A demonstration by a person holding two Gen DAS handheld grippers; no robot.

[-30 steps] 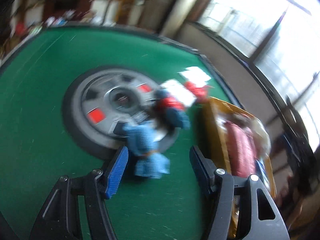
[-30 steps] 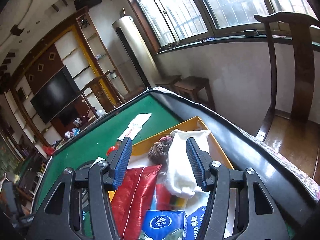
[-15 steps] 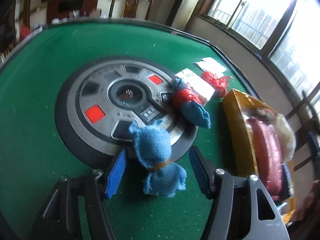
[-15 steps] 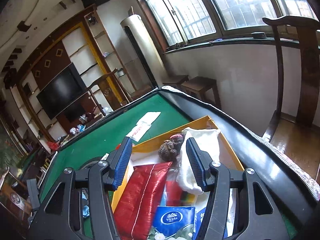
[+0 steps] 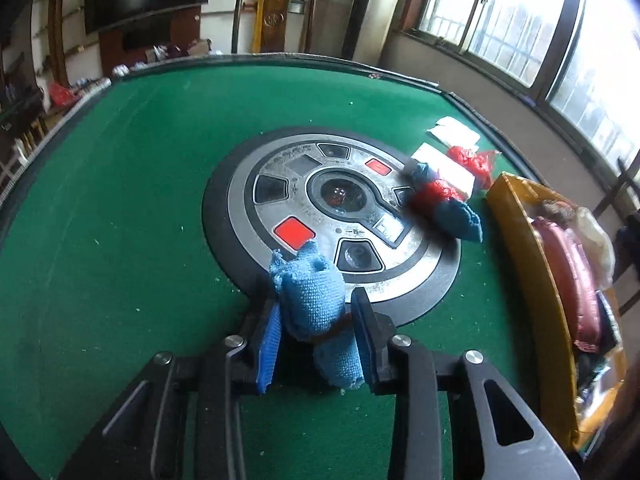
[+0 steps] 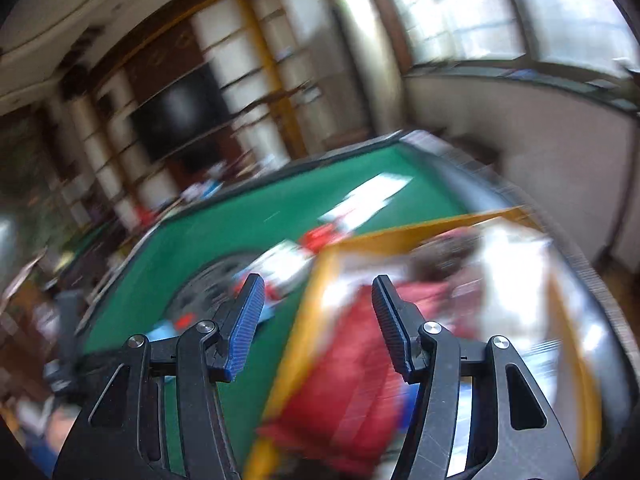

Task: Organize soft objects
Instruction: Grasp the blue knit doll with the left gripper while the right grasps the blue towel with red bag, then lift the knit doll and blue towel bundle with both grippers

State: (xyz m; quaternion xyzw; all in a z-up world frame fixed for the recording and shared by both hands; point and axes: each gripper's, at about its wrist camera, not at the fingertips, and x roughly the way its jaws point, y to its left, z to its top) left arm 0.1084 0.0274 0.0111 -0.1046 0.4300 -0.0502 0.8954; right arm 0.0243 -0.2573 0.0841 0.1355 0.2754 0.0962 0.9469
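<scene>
Soft blue knitted cloth bundle [image 5: 312, 296], cinched at its waist by a thin brown band, sits at the near edge of the round grey control disc [image 5: 332, 216] in the middle of the green felt table [image 5: 120, 184], and the left gripper [image 5: 316, 334] has just been closing its jaws on it, so that the blue pads now press both sides of the bundle at about the band. Gripping at the tied waist makes sense, since that is the narrowest and firmest part of a floppy thing and should keep it from slipping out when lifted. Farther off and to the right, a second knitted bundle, blue with a red wrapped middle [image 5: 440, 202], lies across the disc's far right edge, with white packets [image 5: 448, 168] and a crumpled red plastic piece [image 5: 472, 160] just beyond it. At the right side of the table stands the yellow cardboard box [image 5: 532, 264], which already holds a dark red padded pouch [image 5: 568, 276] and a pale cloth; it looks like the collecting place, so the blue bundle probably belongs there next. The right gripper [image 6: 318, 316] hangs over the near left corner of that box with its jaws apart and nothing between them, though its view is badly smeared. Judging by what is loose, the sorting is partly done.
</scene>
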